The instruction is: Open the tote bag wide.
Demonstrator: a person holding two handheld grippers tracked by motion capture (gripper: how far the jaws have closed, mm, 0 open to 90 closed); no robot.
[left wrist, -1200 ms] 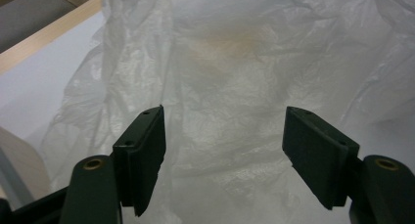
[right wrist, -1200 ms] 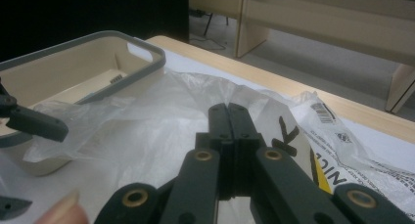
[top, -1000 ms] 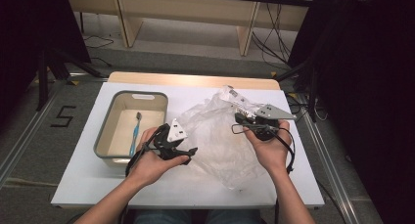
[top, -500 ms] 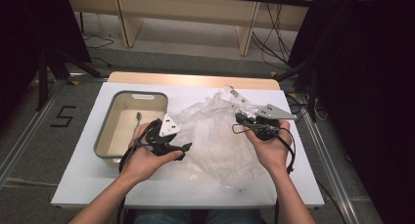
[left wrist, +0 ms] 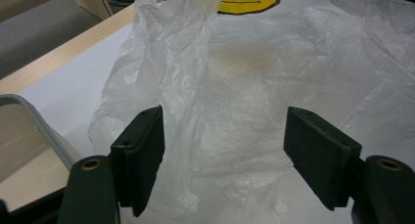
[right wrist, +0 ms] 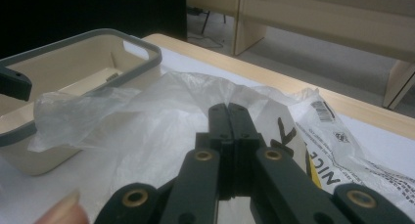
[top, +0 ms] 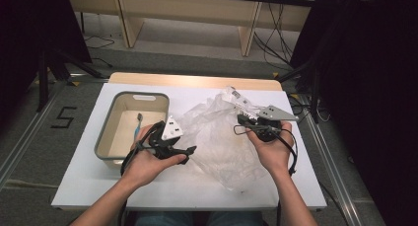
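— Where is the plastic bag (top: pixel 219 139) now?

— It lies crumpled on the white table (top: pixel 98 152), in the centre of the high view, just to the right of the grey bin (top: pixel 106 132). In the bin there is a blue toothbrush (top: pixel 138 123).

— And your claws?

— My left gripper (left wrist: pixel 222 158) has its jaws wide apart, with loose folds of the bag between and behind them; they clamp nothing. My right gripper (right wrist: pixel 228 136) has its jaws pressed together. It seems they pinch the bag's upper edge, because the film rises toward them in the high view, but I cannot see film between the pads, so this is my judgement.

— How will the bag handle?

— I judge it very light, soft and slippery. It will fold and slide, not keep any shape. A single layer may slip out of the pads.

— Where would you take it?

— At the bunched ridge in the upper left of the left gripper view, where several layers lie together.
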